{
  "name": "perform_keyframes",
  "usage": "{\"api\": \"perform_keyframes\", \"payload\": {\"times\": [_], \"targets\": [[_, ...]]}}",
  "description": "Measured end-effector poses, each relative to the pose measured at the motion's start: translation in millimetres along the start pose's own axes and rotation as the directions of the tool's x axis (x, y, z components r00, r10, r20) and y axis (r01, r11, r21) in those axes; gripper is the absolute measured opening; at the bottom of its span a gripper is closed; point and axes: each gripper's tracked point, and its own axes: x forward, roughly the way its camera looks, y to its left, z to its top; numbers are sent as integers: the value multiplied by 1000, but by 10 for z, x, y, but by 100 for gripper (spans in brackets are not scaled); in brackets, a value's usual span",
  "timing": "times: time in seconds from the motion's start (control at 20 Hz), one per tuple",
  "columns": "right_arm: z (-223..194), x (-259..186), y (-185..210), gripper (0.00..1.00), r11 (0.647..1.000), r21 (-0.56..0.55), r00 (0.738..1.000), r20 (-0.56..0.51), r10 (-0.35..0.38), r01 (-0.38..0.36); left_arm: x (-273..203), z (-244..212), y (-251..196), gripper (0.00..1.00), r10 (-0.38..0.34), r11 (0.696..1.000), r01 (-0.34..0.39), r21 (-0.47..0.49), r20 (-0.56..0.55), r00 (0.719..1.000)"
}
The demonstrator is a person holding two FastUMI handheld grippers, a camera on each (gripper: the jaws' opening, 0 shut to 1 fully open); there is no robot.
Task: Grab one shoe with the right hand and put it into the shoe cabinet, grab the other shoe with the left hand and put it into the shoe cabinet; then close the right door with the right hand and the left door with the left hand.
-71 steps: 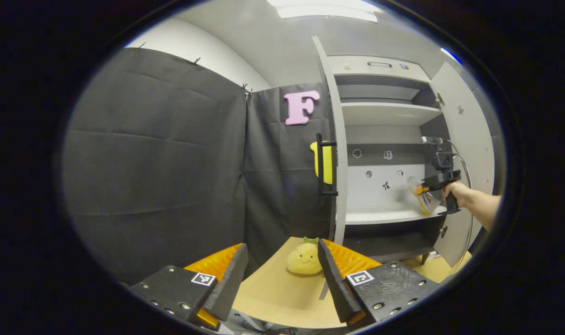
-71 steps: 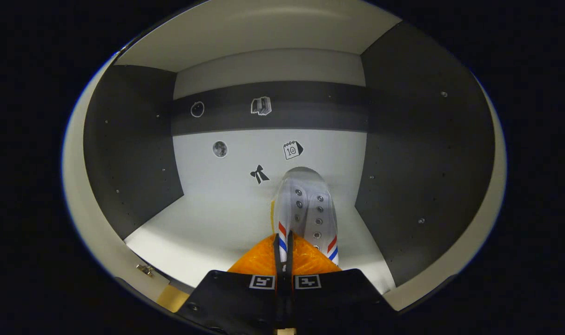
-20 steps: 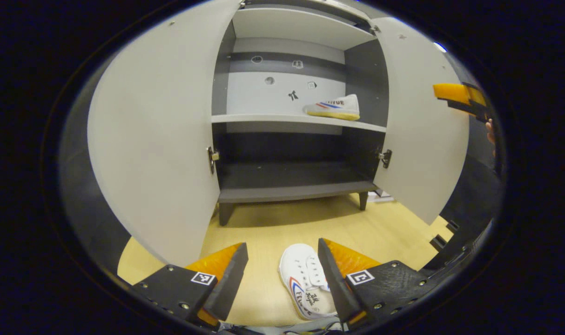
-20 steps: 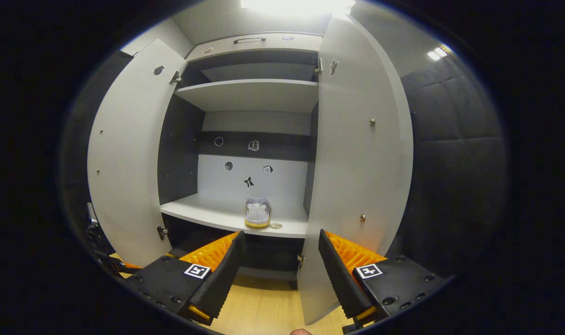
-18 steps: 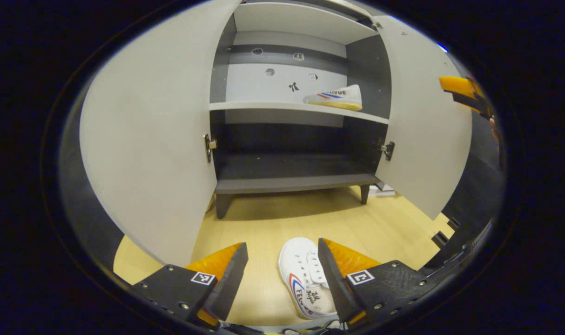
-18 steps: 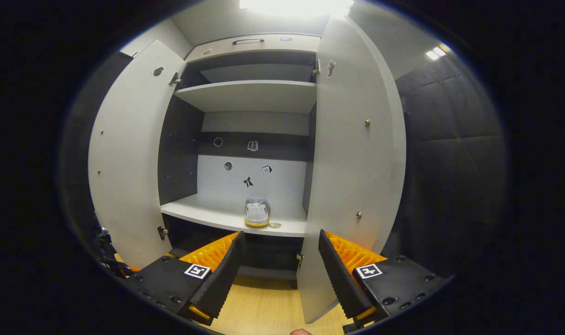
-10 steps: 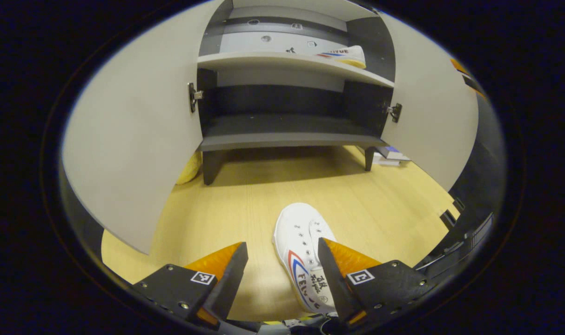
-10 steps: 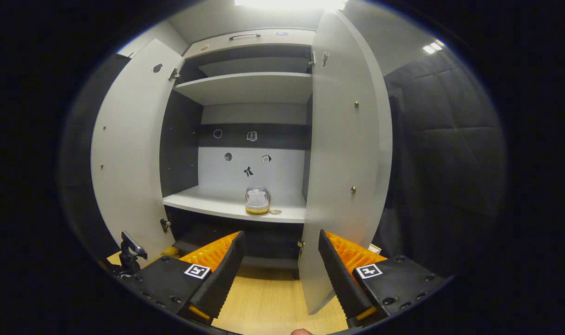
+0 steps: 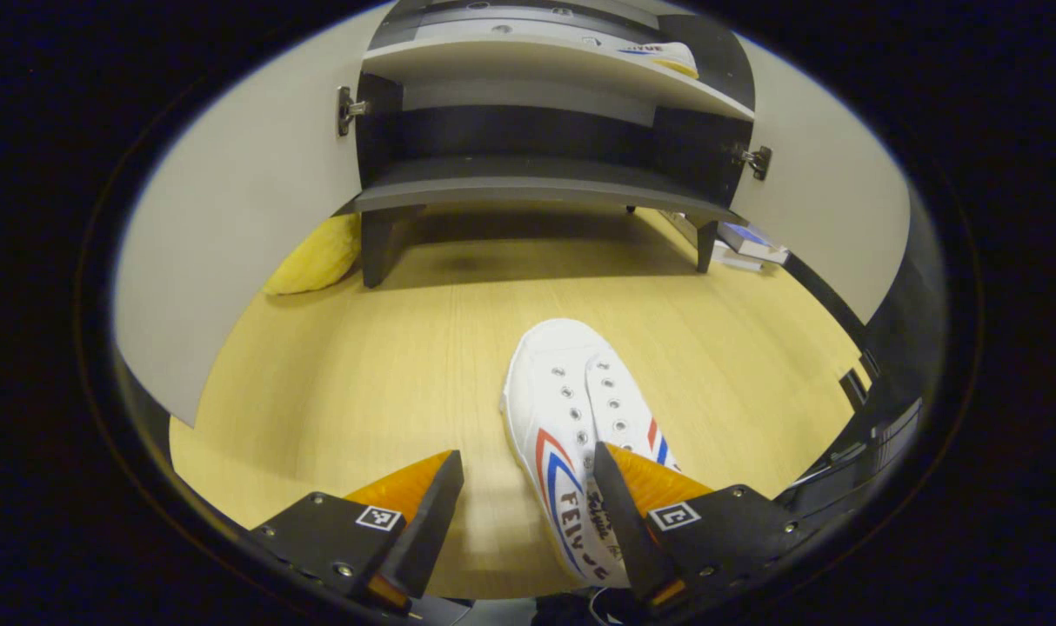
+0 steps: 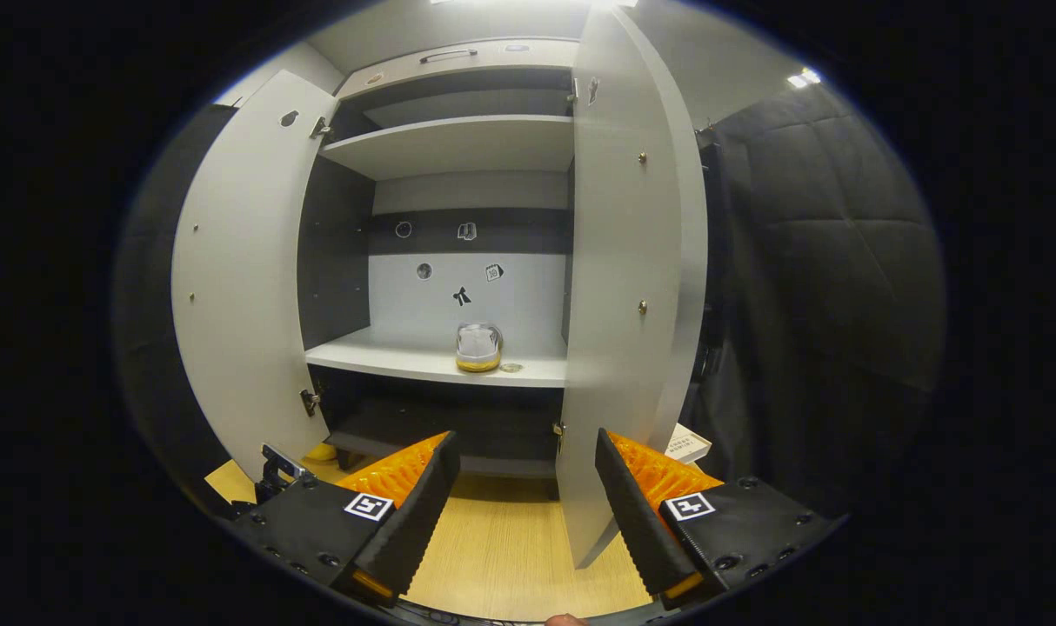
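Observation:
A white shoe (image 9: pixel 571 409) with red and blue stripes lies on the wooden floor, toe toward the shoe cabinet (image 9: pixel 528 178). My left gripper (image 9: pixel 525 454) is open just above it, and the shoe's heel end lies against the inside of the right finger (image 9: pixel 624 513). The other shoe (image 10: pixel 478 346) stands on the cabinet's white middle shelf (image 10: pixel 389 358), also seen at the shelf's right end (image 9: pixel 667 57) in the left gripper view. My right gripper (image 10: pixel 524 435) hangs open and empty in front of the cabinet, by the edge of the open right door (image 10: pixel 632 261).
Both doors stand wide open; the left door (image 10: pixel 241 278) is a broad grey panel (image 9: pixel 232 226) beside my left gripper. A yellow plush (image 9: pixel 315 259) lies by the cabinet's left leg. Books (image 9: pixel 745 246) lie on the floor behind the right door.
The right gripper let go of its shoe on the shelf and backed out of the cabinet. The left gripper swung down to the floor shoe, which is now larger and between its fingers.

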Motion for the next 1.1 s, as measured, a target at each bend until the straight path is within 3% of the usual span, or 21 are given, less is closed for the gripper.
{"api": "perform_keyframes", "payload": {"times": [0.25,0.45,0.75,0.8,0.85,1.1], "targets": [[-2,-21,-11,98,1000,19,1000,-7,3,-3,103,-116,-39,86,-21,999,20,-28,-26,999],[3,-42,-32,98,1000,5,1000,-3,-1,1,90,-145,-153,48,-46,998,44,-51,-34,998],[-45,-45,-44,98,1000,14,1000,-13,-1,1,142,-132,-124,33,-25,997,22,-73,-41,999],[-43,-53,-49,98,1000,13,1000,-12,0,1,120,-134,-137,13,-19,996,16,-83,-33,999],[-34,-52,-56,98,1000,13,1000,-10,-2,2,117,-117,-122,7,-8,997,6,-74,-22,1000],[-8,-104,-118,98,1000,5,1000,-4,-6,6,59,-1,-115,1,22,999,-21,-26,37,999]]}}
